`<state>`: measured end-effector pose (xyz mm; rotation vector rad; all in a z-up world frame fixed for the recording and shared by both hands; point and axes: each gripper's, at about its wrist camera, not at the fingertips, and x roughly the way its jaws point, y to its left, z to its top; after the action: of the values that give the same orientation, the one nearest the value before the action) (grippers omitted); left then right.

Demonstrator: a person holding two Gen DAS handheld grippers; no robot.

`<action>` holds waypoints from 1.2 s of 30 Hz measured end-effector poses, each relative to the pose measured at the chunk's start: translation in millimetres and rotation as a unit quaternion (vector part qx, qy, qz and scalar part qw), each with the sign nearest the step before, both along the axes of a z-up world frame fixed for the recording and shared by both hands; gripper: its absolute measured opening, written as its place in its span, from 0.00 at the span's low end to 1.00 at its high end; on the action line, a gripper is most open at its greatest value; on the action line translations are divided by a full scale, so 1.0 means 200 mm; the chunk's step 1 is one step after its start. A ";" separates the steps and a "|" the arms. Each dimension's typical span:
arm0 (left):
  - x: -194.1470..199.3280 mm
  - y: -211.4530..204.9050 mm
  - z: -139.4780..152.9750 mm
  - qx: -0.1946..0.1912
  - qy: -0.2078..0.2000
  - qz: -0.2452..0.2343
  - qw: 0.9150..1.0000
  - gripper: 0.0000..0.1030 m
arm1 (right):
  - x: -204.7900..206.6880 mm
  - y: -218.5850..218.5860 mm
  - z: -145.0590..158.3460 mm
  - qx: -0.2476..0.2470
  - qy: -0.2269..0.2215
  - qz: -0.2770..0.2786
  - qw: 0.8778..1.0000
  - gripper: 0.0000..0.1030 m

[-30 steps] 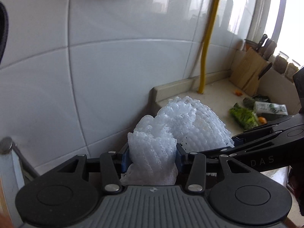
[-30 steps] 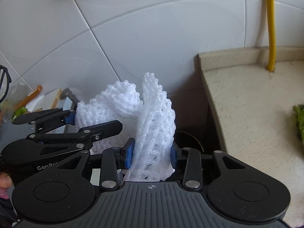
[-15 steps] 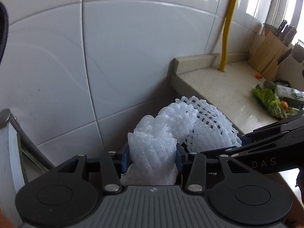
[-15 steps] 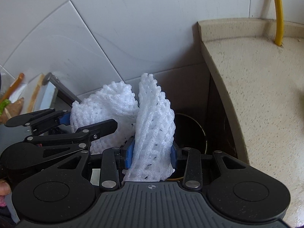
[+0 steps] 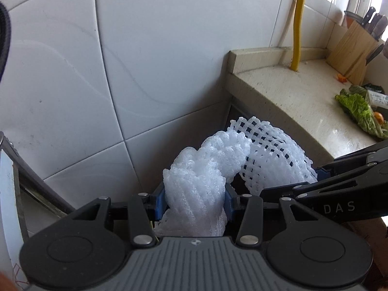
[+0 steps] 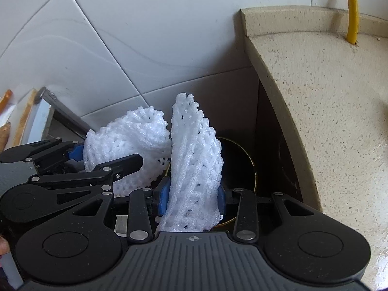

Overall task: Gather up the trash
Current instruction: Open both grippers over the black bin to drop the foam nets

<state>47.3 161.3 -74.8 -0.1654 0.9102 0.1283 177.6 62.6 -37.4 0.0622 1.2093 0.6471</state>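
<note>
Two white foam fruit nets are held side by side over the gap between the tiled wall and the counter end. My left gripper point(image 5: 194, 201) is shut on the crumpled foam net point(image 5: 196, 184). My right gripper point(image 6: 193, 198) is shut on the more open-meshed foam net point(image 6: 194, 160). In the left wrist view the right gripper point(image 5: 312, 177) reaches in from the right with its net point(image 5: 274, 152). The right wrist view has the left gripper point(image 6: 106, 155) at the left with its net point(image 6: 126, 140). A dark round bin point(image 6: 238, 162) with a gold rim lies just below the right net.
The beige stone counter point(image 6: 327, 101) runs along the right, its end edge beside the bin. A yellow pipe point(image 5: 299, 24) rises at the wall. Further along are a knife block point(image 5: 351, 48) and leafy greens point(image 5: 359, 114). A metal-framed panel point(image 6: 63, 111) leans at the left.
Both grippers, still holding their nets, have dropped and tilted down into the gap beside the counter. The dark bin has come into view under the right net.
</note>
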 end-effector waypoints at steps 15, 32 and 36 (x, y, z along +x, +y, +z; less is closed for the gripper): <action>0.12 -0.01 -0.08 0.025 0.052 -0.001 0.998 0.45 | 0.09 0.04 -0.18 -0.023 0.019 -0.016 0.999 0.48; 0.22 0.04 -0.23 0.021 0.106 0.021 0.994 0.61 | 0.20 0.07 -0.42 -0.036 0.050 -0.033 0.998 0.63; 0.24 0.06 -0.25 0.021 0.114 0.029 0.993 0.61 | 0.21 0.09 -0.44 -0.038 0.049 -0.035 0.997 0.63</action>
<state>96.0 173.5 -125.1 -0.1404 1.1308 0.2227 220.1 80.3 -126.0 0.0737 1.3202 0.5422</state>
